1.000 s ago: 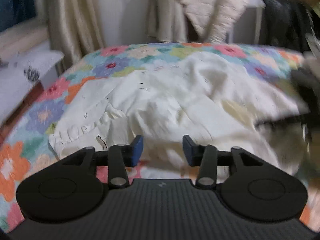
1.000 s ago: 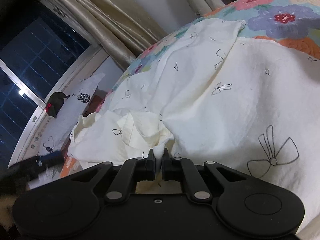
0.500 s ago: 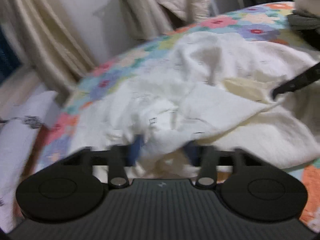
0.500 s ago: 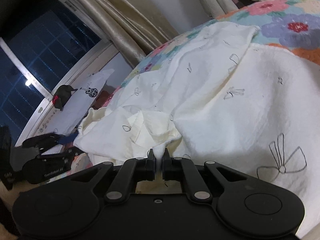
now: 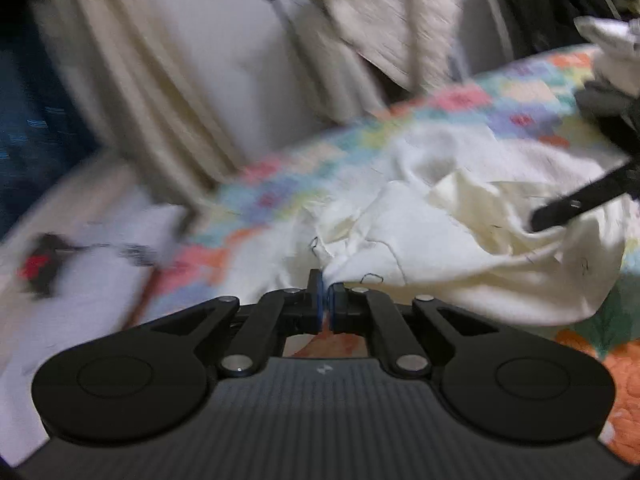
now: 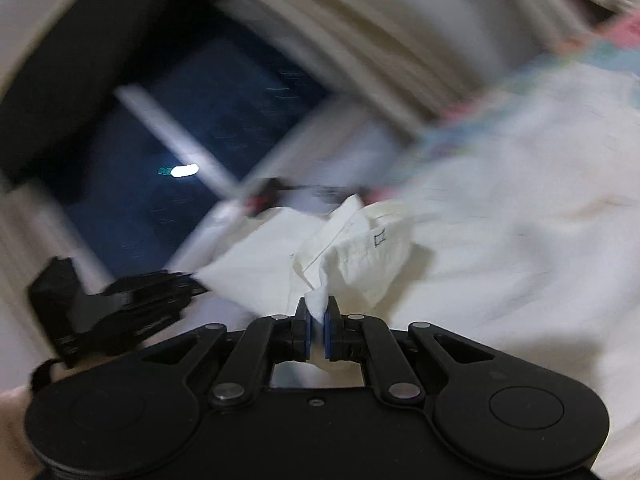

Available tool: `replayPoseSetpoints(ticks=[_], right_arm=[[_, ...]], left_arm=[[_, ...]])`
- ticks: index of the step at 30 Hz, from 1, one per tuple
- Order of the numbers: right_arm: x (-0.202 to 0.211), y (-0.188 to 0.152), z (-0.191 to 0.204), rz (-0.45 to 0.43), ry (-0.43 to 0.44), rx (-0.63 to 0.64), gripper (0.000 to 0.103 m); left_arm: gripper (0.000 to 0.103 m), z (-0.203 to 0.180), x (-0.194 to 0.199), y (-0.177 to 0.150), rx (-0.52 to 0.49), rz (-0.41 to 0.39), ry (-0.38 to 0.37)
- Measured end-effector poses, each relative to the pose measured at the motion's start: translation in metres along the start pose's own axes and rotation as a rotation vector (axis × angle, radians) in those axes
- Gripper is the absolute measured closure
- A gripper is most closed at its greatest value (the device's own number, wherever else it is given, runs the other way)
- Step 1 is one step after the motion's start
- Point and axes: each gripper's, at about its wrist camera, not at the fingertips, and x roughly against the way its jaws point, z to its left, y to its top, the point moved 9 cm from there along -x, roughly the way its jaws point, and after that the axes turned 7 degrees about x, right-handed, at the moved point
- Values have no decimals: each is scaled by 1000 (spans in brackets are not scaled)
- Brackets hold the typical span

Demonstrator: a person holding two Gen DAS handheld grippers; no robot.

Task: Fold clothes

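Note:
A cream garment with small black bow prints [image 5: 452,240] lies crumpled on the flowered bedspread [image 5: 464,100]. In the left wrist view my left gripper [image 5: 325,292] is shut on an edge of that garment, which stretches away to the right. My right gripper [image 5: 576,204] shows there as a dark bar at the far right, on the same cloth. In the right wrist view my right gripper [image 6: 317,312] is shut on a folded edge of the garment [image 6: 360,248]. The left gripper [image 6: 120,304] appears at the left of that view, holding another corner. Both views are blurred.
Beige curtains [image 5: 132,92] and a dark window [image 6: 192,152] stand beyond the bed's left side. A white padded ledge with a red and black object [image 5: 40,264] runs along the window. Clothes hang on the wall [image 5: 392,20], and a pile of clothes [image 5: 608,60] sits at the far right.
My left gripper has gone from open above the garment to shut on its edge. Both grippers have lifted and swung, raising the cloth; the right one has stayed shut on it.

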Motion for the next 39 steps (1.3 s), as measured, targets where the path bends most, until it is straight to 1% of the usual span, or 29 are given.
replayPoseSetpoints(ticks=[1, 2, 3, 4, 5, 6, 7, 8, 10, 11, 12, 14, 15, 16, 17, 19, 20, 21, 22, 24, 26, 28, 30, 31, 32, 33, 34, 36, 39], right_arm=[[-2, -6, 20, 32, 53, 50, 95], [-9, -17, 35, 96, 87, 101, 95], [-19, -32, 44, 174, 111, 135, 95], [-29, -47, 50, 249, 124, 153, 95], [-39, -63, 53, 323, 125, 164, 95], [-47, -77, 53, 385, 115, 170, 95], [-53, -89, 55, 436, 109, 179, 95], [-57, -98, 57, 476, 109, 195, 95], [-60, -107, 62, 514, 114, 216, 95], [-60, -107, 65, 510, 123, 212, 95], [-59, -104, 68, 496, 137, 202, 95], [-58, -99, 76, 475, 170, 183, 95], [-58, -96, 80, 465, 187, 174, 95], [-58, -96, 86, 466, 205, 173, 95], [-59, -100, 90, 492, 211, 188, 95], [-64, -113, 94, 574, 198, 229, 94], [-66, -120, 96, 616, 192, 250, 90], [-66, -122, 95, 643, 178, 255, 89], [-64, -121, 91, 655, 158, 246, 89], [-60, -118, 82, 680, 117, 226, 84], [-48, -100, 73, 660, 53, 231, 62], [-30, -69, 59, 589, -39, 241, 55], [-5, -35, 34, 502, -166, 198, 47], [9, -21, 18, 462, -251, 163, 41], [25, -11, -2, 427, -352, 123, 41], [42, -4, -21, 398, -447, 79, 41], [59, -2, -41, 378, -541, 19, 41], [93, -6, -77, 353, -728, -95, 41], [123, -17, -106, 364, -966, -136, 40]], left_arm=[[101, 2, 19, -12, 58, 11, -4], [101, 3, 33, -27, 103, 46, -15], [100, 1, 34, -51, 99, 122, -18], [100, -2, 30, -79, 57, 213, -4], [100, -4, 25, -106, 10, 297, 14], [100, -2, 19, -127, -3, 360, 35], [99, 3, 14, -141, 31, 406, 55], [96, 8, 10, -156, 64, 451, 75], [94, 20, 3, -181, 156, 535, 110], [93, 31, 4, -181, 221, 549, 128], [91, 40, 6, -177, 259, 541, 151], [76, 58, 10, -164, 329, 514, 188], [72, 60, 13, -151, 355, 477, 168], [65, 58, 15, -137, 380, 435, 123], [54, 56, 17, -123, 406, 392, 79], [44, 40, 17, -100, 415, 337, -25], [42, 29, 14, -97, 401, 330, -61], [41, 19, 10, -98, 386, 333, -86], [40, 9, 4, -100, 378, 341, -107], [39, -4, -12, -110, 388, 368, -137], [35, -14, -21, -121, 444, 392, -166], [30, -22, -32, -127, 492, 404, -214], [31, -32, -40, -136, 491, 414, -242], [39, -39, -42, -141, 467, 428, -248], [69, -44, -42, -143, 447, 438, -254], [85, -47, -41, -144, 442, 443, -256], [94, -49, -39, -146, 449, 444, -257], [98, -44, -32, -145, 487, 428, -249], [99, -29, -9, -137, 466, 391, -200]])
